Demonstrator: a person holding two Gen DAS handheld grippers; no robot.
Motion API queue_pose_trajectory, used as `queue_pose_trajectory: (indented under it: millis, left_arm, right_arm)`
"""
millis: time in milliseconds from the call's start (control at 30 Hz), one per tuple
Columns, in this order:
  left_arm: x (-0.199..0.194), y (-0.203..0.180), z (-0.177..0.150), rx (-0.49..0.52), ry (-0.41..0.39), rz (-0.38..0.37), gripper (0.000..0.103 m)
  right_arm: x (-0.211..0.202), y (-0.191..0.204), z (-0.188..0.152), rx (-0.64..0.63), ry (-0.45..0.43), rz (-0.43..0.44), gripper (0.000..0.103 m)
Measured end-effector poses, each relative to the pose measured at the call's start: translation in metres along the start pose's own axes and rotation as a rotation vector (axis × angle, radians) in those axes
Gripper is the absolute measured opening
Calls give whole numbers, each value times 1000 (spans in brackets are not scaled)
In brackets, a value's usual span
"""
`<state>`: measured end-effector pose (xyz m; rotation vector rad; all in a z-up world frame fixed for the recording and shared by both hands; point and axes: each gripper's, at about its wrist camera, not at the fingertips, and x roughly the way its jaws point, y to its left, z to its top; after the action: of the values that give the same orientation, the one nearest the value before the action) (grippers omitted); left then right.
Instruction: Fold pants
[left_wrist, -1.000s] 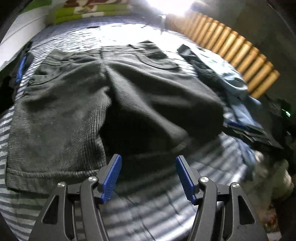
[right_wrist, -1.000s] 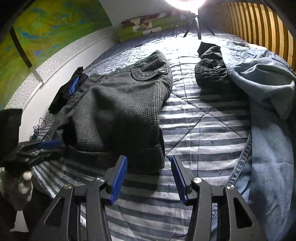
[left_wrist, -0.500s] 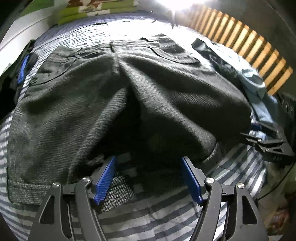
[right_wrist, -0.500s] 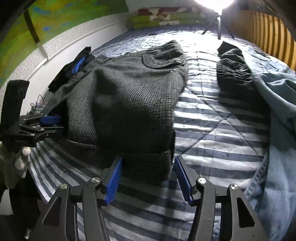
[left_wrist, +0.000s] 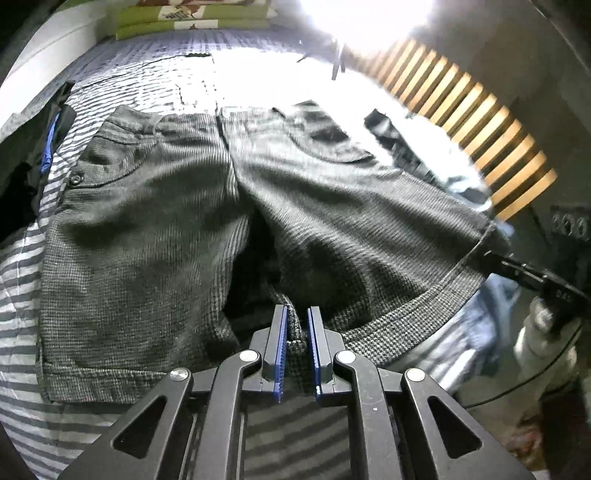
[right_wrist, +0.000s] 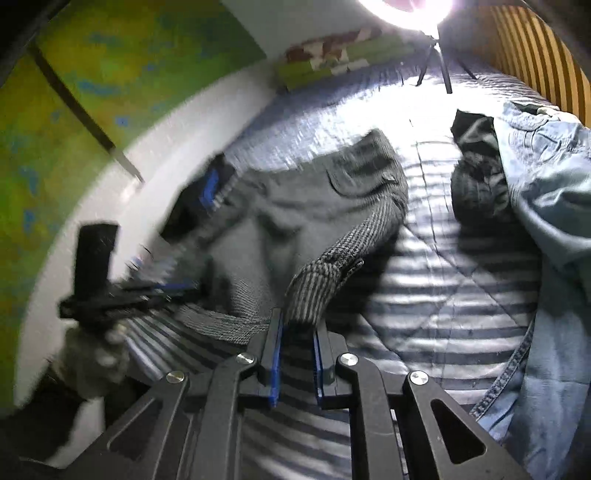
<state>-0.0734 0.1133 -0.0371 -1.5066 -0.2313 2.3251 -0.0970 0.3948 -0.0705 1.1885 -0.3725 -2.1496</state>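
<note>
Left wrist view: grey pants (left_wrist: 155, 236), short-legged, lie spread on the striped bed (left_wrist: 22, 266), waistband far, hems near. The left claw (left_wrist: 296, 325) is pinched narrow on the inner hem of the right-hand leg, cloth showing between its blue pads (left_wrist: 281, 350). The outer corner of that leg is stretched up toward the right claw (left_wrist: 524, 267), seen at the frame edge; its grip is not clear from here. Step in hand, by judgement: one leg seized at both hem corners, ready to be carried across onto the other leg. Next move calls for both claws lifting together and keeping the hem taut. Right wrist view: the right claw (right_wrist: 297, 328) is closed narrow on the outer hem corner, the side seam rising ahead of it; the picture is blurred. Nearby: denim garment (right_wrist: 546, 206) and a dark bundled garment (right_wrist: 476, 181) to the right, well apart from the fold path; black-and-blue item (right_wrist: 207, 192) by the wall, just beside the landing leg, a possible snag.
</note>
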Motion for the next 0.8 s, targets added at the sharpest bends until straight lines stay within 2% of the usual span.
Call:
queue_pose_trajectory:
  millis: [100, 200, 333, 367, 433, 500, 567, 633, 700, 767, 800]
  left_arm:
    - [-17, 4, 4, -47, 4, -59, 11]
    - [-20, 9, 2, -60, 17, -66, 11]
    - [-13, 11, -8, -56, 41, -49, 13]
    - [-12, 12, -10, -55, 51, -47, 17]
    - [-15, 17, -16, -57, 47, -32, 38]
    - [-26, 28, -22, -56, 1, 23, 46]
    - [-39, 46, -27, -87, -24, 45, 53]
    - [-52, 71, -35, -121, -51, 84, 65]
    - [-64, 101, -44, -157, -75, 151, 67]
    - [-72, 131, -53, -214, -85, 175, 68]
    - [-75, 150, -60, -253, -94, 188, 69]
  right_arm:
    - [-15, 8, 10, 33, -25, 22, 12]
    - [-25, 11, 6, 63, -28, 44, 12]
    - [-30, 17, -3, 20, -13, -25, 13]
    - [-32, 16, -7, 6, -9, -65, 14]
    - [-31, 11, -16, 5, 8, -104, 14]
    - [-28, 6, -20, 8, 21, -131, 14]
    - [-25, 3, -25, 7, 30, -139, 14]
    - [-20, 6, -28, 0, 41, -126, 14]
    - [-12, 16, -28, -17, 47, -103, 14]
    - [0, 32, -26, -33, 56, -61, 16]
    - [7, 42, -25, -41, 59, -39, 21]
